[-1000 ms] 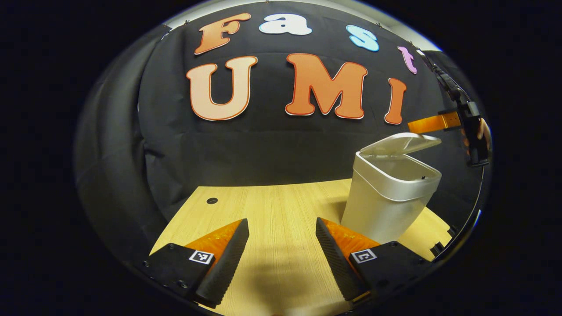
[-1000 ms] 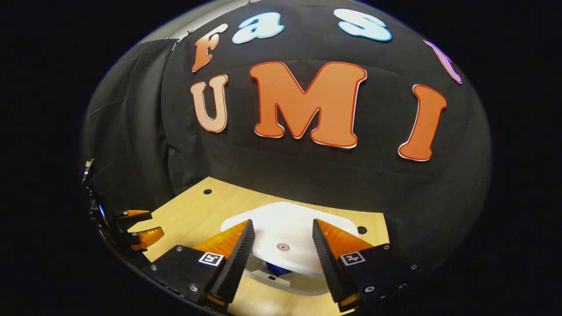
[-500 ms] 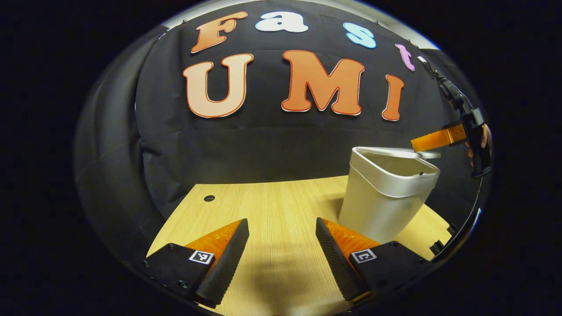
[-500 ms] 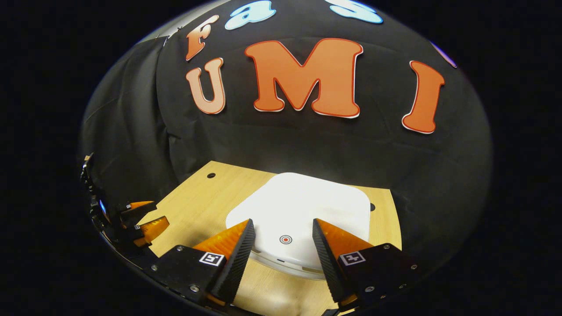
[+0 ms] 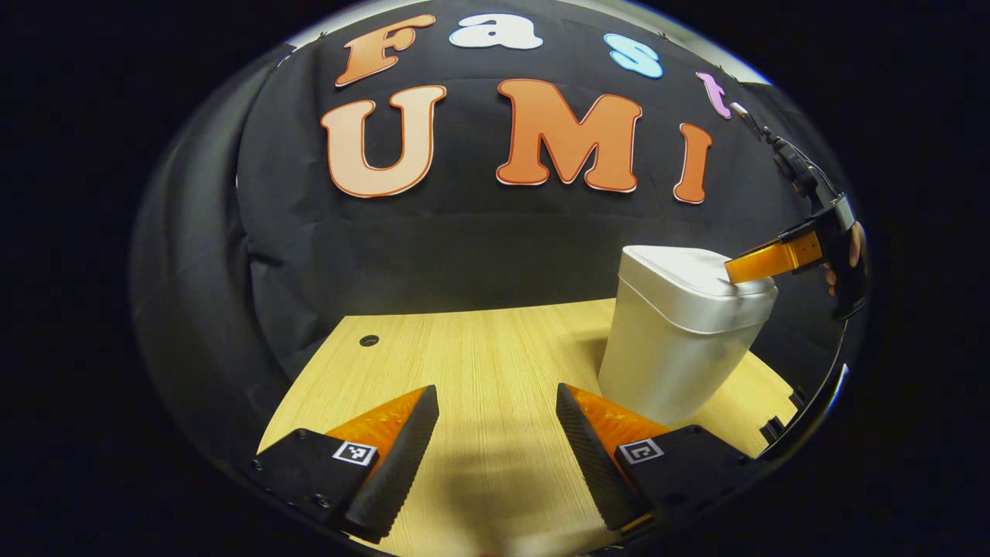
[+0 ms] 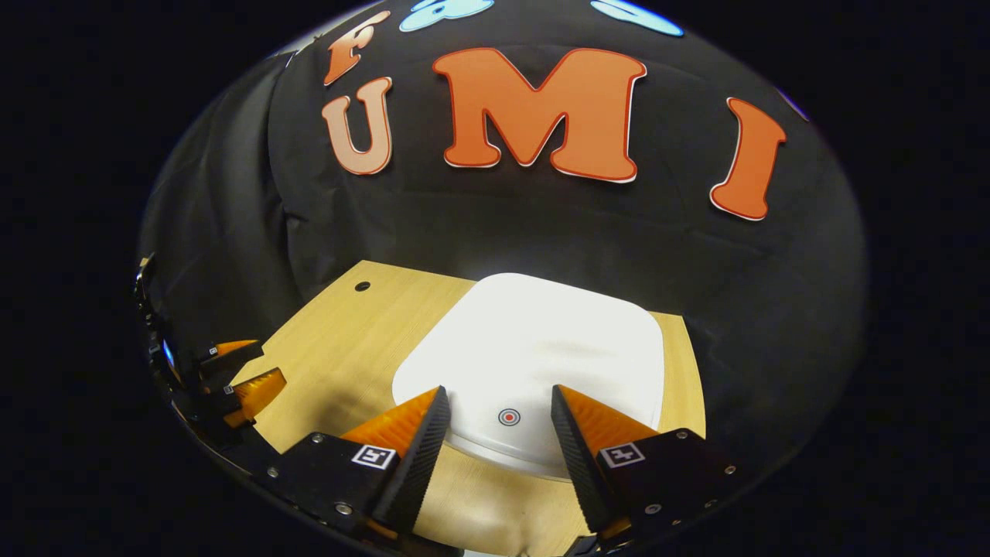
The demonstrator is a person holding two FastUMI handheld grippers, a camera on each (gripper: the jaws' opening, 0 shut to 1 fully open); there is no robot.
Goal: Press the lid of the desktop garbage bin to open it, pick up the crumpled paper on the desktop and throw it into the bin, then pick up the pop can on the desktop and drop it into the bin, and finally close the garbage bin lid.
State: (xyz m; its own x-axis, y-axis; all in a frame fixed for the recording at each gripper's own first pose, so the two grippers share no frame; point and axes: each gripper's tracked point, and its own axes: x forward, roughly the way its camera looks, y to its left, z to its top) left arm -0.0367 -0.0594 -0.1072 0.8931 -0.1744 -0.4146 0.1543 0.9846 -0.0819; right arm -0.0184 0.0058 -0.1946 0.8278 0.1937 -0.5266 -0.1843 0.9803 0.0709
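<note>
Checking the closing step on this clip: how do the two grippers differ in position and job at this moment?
The right gripper has its fingers down over the white plastic bin lid, astride the red target mark; the left gripper hovers above the bare wooden desktop, beside the white desktop bin. Both stand open, holding nothing.

Bin (image 5: 673, 348) stands on the table (image 5: 479, 363) toward its right rear, lid (image 6: 541, 348) down on top. Right gripper (image 6: 495, 414) sits over the lid's near edge. Left gripper (image 5: 495, 433) hangs over bare table, left of and nearer than the bin.
</note>
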